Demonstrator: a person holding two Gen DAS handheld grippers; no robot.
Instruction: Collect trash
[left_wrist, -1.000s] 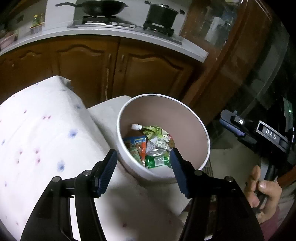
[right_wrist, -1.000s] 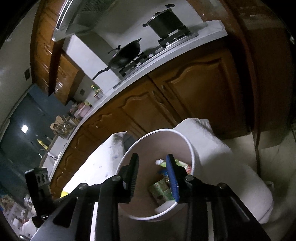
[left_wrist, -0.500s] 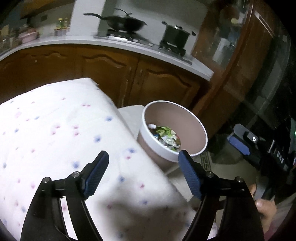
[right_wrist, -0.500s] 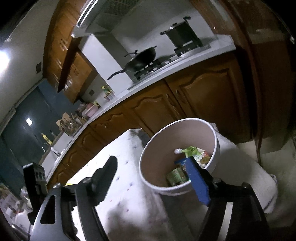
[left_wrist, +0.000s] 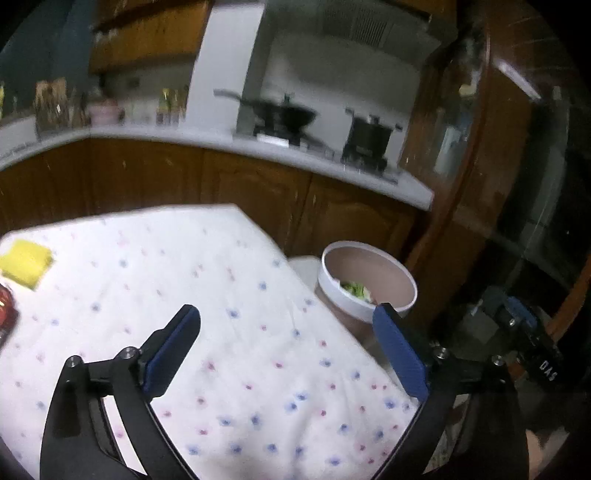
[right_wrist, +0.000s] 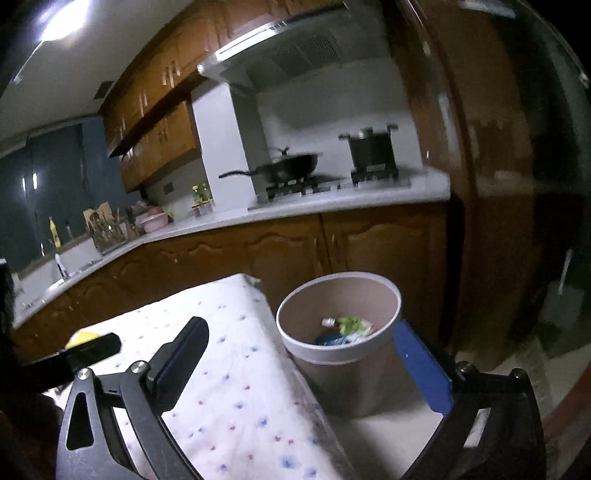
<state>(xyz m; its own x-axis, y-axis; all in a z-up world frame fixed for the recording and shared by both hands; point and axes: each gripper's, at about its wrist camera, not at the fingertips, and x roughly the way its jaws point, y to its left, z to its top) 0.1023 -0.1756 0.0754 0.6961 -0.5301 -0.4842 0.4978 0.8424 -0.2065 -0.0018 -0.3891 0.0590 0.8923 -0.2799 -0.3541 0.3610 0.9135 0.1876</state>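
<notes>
Both my grippers are empty, and their jaws have just been opening to full spread. Nothing lies between the blue pads of my left gripper (left_wrist: 286, 350), nothing between the pads of my right gripper (right_wrist: 308, 365).

The round white-rimmed waste bin with a tan inside (left_wrist: 369, 275) stands just off the far right corner of the white tablecloth dotted with small pink and blue flowers (left_wrist: 229, 332). It holds green and blue wrappers (right_wrist: 347, 328), so part of the collecting looks done.

What remains, as I judge it, lies the other way. A flat yellow square piece (left_wrist: 24, 262) sits at the far left edge of the cloth in the left wrist view, with something red and shiny (left_wrist: 5, 314) just beside it, cut off by the frame edge. Both are too blurred to name. They lie well to the left of my left fingers, opposite the bin. My left hand is the nearer, so the reach should swing left. I cannot tell the red thing's long axis.
</notes>
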